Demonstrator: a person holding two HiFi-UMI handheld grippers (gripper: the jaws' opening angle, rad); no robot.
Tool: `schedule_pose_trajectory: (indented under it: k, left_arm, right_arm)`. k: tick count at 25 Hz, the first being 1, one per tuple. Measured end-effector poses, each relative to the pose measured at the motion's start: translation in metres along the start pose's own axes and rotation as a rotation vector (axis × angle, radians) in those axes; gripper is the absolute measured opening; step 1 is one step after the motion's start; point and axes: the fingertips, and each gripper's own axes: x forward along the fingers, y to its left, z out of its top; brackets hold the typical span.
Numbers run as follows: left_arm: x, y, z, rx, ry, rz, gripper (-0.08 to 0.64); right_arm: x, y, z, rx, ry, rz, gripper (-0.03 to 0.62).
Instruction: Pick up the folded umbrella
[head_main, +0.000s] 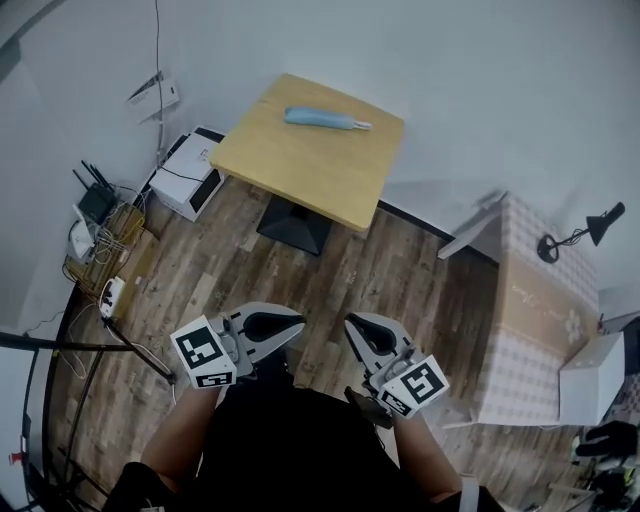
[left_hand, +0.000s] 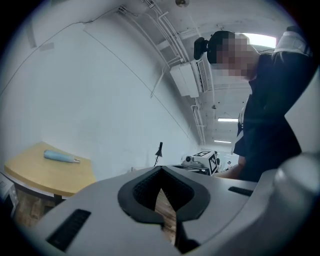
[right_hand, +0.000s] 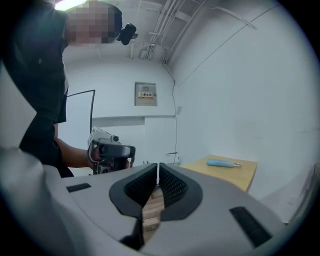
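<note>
A light blue folded umbrella (head_main: 325, 119) lies on the far part of a small square wooden table (head_main: 300, 170). Both grippers hang close to the person's body, well short of the table, with their tips turned toward each other. My left gripper (head_main: 297, 323) is shut with nothing in it; its jaws (left_hand: 161, 171) meet at the tip. My right gripper (head_main: 351, 326) is also shut and holds nothing (right_hand: 158, 168). The umbrella (left_hand: 60, 157) appears far to the left in the left gripper view, and the same umbrella (right_hand: 222, 163) far to the right in the right gripper view.
A white box (head_main: 185, 172) stands left of the table on the wood floor. A router and cables (head_main: 97, 215) crowd the left wall. A checked-cloth table (head_main: 540, 300) and a black desk lamp (head_main: 598, 223) stand at the right.
</note>
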Motion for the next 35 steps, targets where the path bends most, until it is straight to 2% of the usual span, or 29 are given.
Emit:
schedule_pose_trajectory:
  k: [3, 7, 10, 15, 21, 31, 35]
  left_arm:
    - [0.001, 0.035, 0.005, -0.057, 0.001, -0.04, 0.011]
    - [0.013, 0.078, 0.005, -0.074, 0.01, -0.078, 0.011]
    - [0.033, 0.105, 0.007, -0.088, 0.007, -0.094, 0.011]
    - [0.061, 0.141, 0.013, -0.098, 0.021, -0.094, 0.012]
    - [0.093, 0.206, 0.016, -0.118, 0.055, -0.001, 0.011]
    - [0.178, 0.294, 0.068, -0.089, 0.068, 0.15, 0.011]
    - [0.194, 0.326, 0.083, -0.047, 0.089, 0.21, 0.011]
  right_arm:
    - [0.038, -0.019, 0.016, 0.014, -0.019, 0.0, 0.026]
    - [0.073, -0.037, 0.026, -0.017, -0.026, 0.004, 0.026]
    - [0.081, -0.055, 0.021, -0.026, 0.012, -0.004, 0.026]
    - [0.091, -0.105, 0.006, 0.039, 0.045, -0.023, 0.026]
    - [0.13, -0.179, 0.01, 0.056, 0.005, 0.036, 0.026]
    - [0.164, -0.309, 0.05, 0.039, -0.045, 0.192, 0.026]
    - [0.178, -0.348, 0.064, 0.033, -0.075, 0.231, 0.026]
